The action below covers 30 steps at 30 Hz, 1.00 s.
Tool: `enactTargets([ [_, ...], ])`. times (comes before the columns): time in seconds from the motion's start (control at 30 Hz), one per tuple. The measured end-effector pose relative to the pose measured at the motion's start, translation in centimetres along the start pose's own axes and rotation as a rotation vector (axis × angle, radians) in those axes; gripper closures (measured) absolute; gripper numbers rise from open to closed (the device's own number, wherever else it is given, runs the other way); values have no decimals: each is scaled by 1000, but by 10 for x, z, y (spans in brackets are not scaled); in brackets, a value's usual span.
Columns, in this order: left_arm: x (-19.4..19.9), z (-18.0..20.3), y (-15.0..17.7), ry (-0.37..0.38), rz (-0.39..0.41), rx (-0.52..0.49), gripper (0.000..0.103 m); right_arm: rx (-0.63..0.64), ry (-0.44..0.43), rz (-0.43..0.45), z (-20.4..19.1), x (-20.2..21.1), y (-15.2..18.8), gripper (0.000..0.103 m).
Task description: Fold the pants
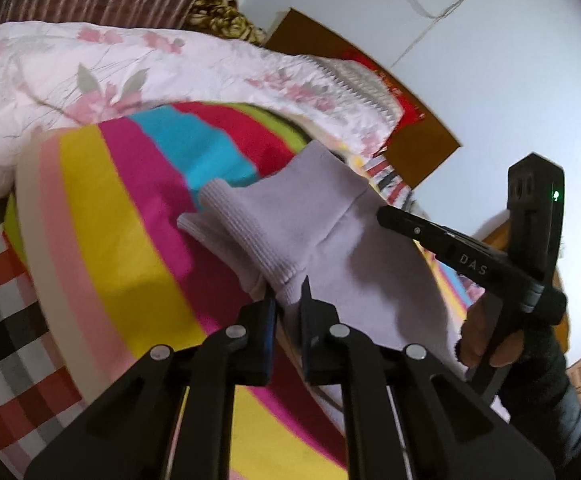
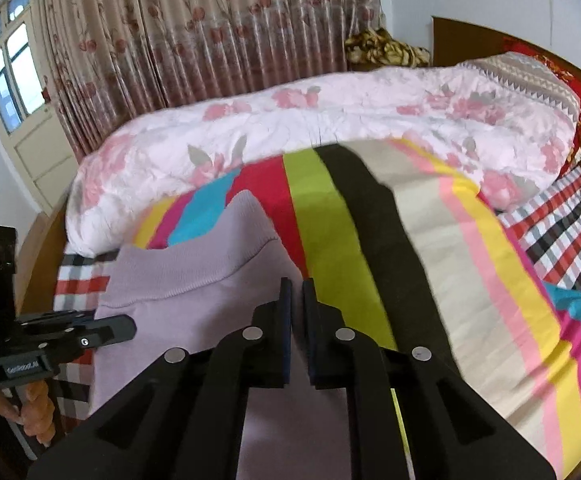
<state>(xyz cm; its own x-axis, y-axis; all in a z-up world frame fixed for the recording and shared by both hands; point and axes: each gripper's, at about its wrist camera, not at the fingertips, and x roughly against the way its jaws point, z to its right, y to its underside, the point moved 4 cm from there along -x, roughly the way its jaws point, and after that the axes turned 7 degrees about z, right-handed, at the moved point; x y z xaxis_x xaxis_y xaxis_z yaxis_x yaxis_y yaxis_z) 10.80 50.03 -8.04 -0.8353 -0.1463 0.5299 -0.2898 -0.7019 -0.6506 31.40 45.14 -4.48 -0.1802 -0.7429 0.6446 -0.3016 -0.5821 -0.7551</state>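
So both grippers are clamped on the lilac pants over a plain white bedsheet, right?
Not plain white: both wrist views show a sheet of bright multicoloured stripes. The rest holds: the left gripper and right gripper are both clamped on the lilac pants.

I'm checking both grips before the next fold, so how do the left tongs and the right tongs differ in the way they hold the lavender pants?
The left tongs pinch a ribbed cuff of the lavender pants; the right tongs close on smooth cloth below the ribbing. The left tongs hang over the pink and yellow bands of the striped sheet, the right tongs near its green band. Both are shut on the pants.
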Motion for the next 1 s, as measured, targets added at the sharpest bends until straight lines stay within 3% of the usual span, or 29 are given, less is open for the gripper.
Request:
enactTargets([
  [0.1, -10, -11, 6, 12, -24, 23, 92, -28, 21, -45, 3, -17, 10, 93],
  [0.3, -8, -18, 10, 23, -14, 87, 89, -43, 5, -33, 3, -16, 12, 92],
  [0.4, 1, -9, 10, -30, 21, 80, 88, -16, 43, -39, -3, -16, 11, 92],
  [0.47, 13, 6, 7, -83, 70, 6, 73, -7, 51, -38, -5, -15, 13, 92],
  [0.5, 17, 11, 5, -101, 91, -22, 59, -2, 54, -39, -5, -15, 14, 92],
  [0.53, 17, 11, 3, -100, 88, -20, 55, -7, 52, -39, -4, -15, 15, 92],
  [0.67, -1, -6, 1, -49, 28, 64, 61, -35, 43, -37, -1, -14, 15, 92],
  [0.7, -6, -10, 1, -60, 26, 59, 78, -39, 42, -40, -1, -14, 15, 92],
  [0.73, -8, -12, 1, -66, 27, 52, 82, -44, 38, -44, 0, -12, 15, 92],
  [0.9, -14, -12, 3, -88, 29, -8, 87, -96, 36, -46, 11, 26, 17, 90],
  [0.93, -14, -12, 3, -82, 25, -6, 87, -106, 20, -33, 12, 46, 22, 82],
  [0.97, -13, -13, 3, -76, 24, -2, 87, -99, 6, -18, 11, 65, 29, 53],
  [1.0, -12, -14, 2, -65, 23, 3, 87, -80, -5, -4, 7, 86, 39, 33],
])
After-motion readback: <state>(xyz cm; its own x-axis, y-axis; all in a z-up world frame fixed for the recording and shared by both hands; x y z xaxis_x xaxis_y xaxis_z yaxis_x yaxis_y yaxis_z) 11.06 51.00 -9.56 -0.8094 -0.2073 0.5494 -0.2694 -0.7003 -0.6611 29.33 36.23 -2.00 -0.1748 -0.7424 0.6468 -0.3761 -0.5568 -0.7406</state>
